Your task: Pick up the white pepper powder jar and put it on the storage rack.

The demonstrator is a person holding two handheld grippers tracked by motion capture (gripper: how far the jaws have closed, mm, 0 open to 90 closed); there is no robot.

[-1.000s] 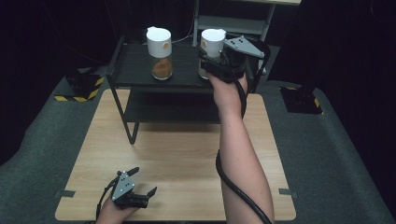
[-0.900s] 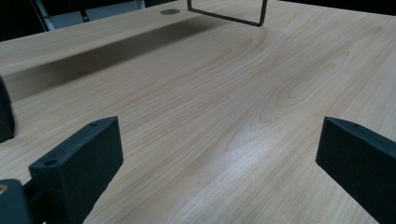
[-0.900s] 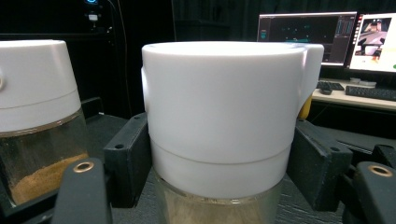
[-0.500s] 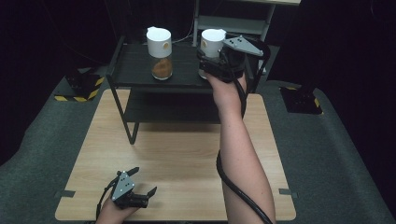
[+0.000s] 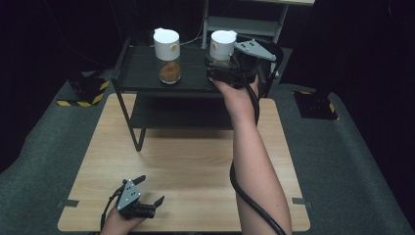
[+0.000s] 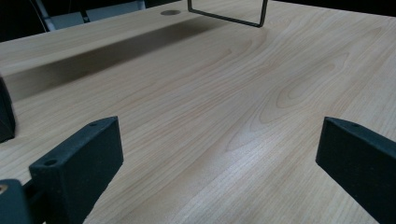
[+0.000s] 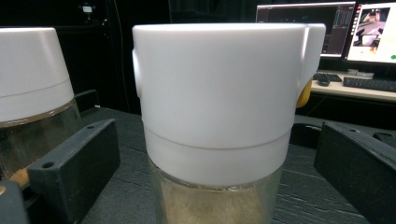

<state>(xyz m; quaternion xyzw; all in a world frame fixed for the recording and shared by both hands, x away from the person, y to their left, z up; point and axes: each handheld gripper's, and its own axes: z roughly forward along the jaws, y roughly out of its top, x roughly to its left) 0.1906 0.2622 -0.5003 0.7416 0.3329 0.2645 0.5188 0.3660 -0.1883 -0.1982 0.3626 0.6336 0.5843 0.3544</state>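
My right gripper [image 5: 219,67], jaws just spread and clear of its sides, straddles the white-lidded jar [image 7: 219,121] set on the black shelf [image 5: 142,73] at upper centre (release looks complete), while my left gripper [image 5: 147,195] rests open on the worktop [image 5: 195,161], lower left.

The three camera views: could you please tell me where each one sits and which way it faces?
High view: above the table's near side, looking forward and down; both forearms and hand-held grippers show.
Left gripper view: on the left hand-held gripper, looking across bare tabletop between open jaws.
Right gripper view: on the right hand-held gripper, facing a white-lidded jar on the black rack, as the high view shows.
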